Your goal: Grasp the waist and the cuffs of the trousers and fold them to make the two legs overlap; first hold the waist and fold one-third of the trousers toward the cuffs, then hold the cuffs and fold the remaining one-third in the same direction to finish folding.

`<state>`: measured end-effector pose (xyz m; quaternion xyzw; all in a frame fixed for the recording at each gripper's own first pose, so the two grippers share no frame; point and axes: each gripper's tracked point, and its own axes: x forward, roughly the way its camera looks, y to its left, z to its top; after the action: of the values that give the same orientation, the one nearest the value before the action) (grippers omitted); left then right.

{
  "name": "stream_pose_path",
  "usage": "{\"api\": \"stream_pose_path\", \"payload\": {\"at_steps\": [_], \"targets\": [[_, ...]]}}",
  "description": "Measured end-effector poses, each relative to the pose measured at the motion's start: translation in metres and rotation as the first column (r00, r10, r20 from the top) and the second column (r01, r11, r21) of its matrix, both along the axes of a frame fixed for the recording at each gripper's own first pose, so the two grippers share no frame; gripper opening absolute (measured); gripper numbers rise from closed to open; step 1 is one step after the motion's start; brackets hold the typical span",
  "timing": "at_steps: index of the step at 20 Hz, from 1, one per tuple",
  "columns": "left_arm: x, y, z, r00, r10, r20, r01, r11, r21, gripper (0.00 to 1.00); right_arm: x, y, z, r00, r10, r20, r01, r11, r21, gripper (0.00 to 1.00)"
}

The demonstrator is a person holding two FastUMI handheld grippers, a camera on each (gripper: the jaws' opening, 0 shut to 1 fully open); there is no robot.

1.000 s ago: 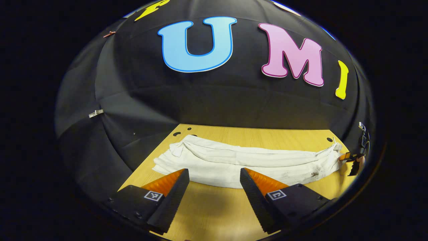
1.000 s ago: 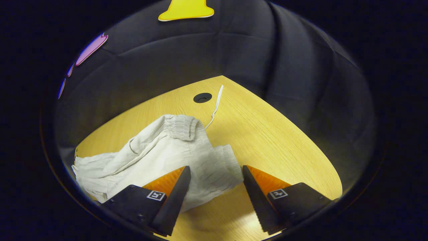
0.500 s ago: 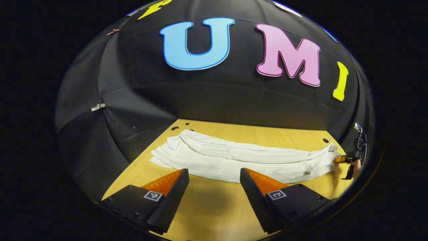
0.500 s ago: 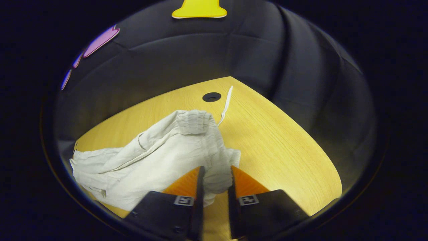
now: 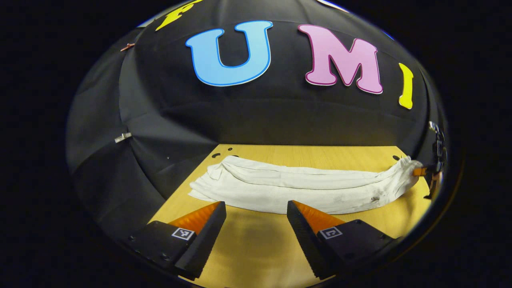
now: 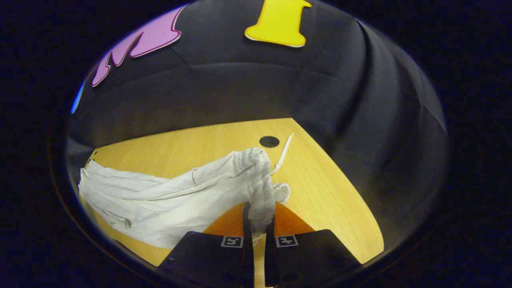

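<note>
Right gripper [image 6: 258,228] fingers have closed on the trousers [image 5: 304,188] waist [image 6: 260,180], lifting it off the bench [image 5: 260,248]; left gripper [image 5: 256,224] fingers remain wide.

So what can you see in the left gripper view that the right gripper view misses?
The left gripper view looks along the whole trousers and has its own open left gripper above bare table, short of the cloth. The right gripper view gives a close look at the right gripper shut on the bunched waistband, with a drawstring trailing. Both include trousers, table and right gripper.
</note>
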<state>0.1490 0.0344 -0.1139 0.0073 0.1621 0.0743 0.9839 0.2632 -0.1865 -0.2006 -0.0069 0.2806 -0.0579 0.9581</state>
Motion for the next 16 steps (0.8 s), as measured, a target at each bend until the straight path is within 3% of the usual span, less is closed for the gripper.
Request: {"api": "stream_pose_path", "payload": {"at_steps": [2, 6, 9, 16], "targets": [[-0.004, 0.008, 0.013, 1.0, 0.005, 0.026, -0.006, 0.999, 0.041, 0.98, 0.0, 0.018, 0.033, 0.999, 0.024, 0.046, -0.023, 0.999, -0.025, 0.14], [-0.011, 0.014, 0.023, 0.998, -0.01, 0.055, 0.01, 1.0, 0.008, 0.97, -0.008, 0.05, 0.092, 0.992, 0.038, 0.119, -0.042, 0.999, 0.033, 0.14], [-0.016, 0.027, 0.017, 0.998, -0.009, 0.058, 0.01, 1.0, -0.023, 0.97, 0.006, 0.096, 0.11, 0.984, 0.08, 0.162, -0.092, 0.994, 0.063, 0.14], [-0.027, 0.07, -0.012, 0.999, 0.047, 0.02, -0.045, 0.994, -0.104, 0.97, 0.003, 0.228, 0.134, 0.949, 0.172, 0.265, -0.243, 0.933, 0.264, 0.14]]}}
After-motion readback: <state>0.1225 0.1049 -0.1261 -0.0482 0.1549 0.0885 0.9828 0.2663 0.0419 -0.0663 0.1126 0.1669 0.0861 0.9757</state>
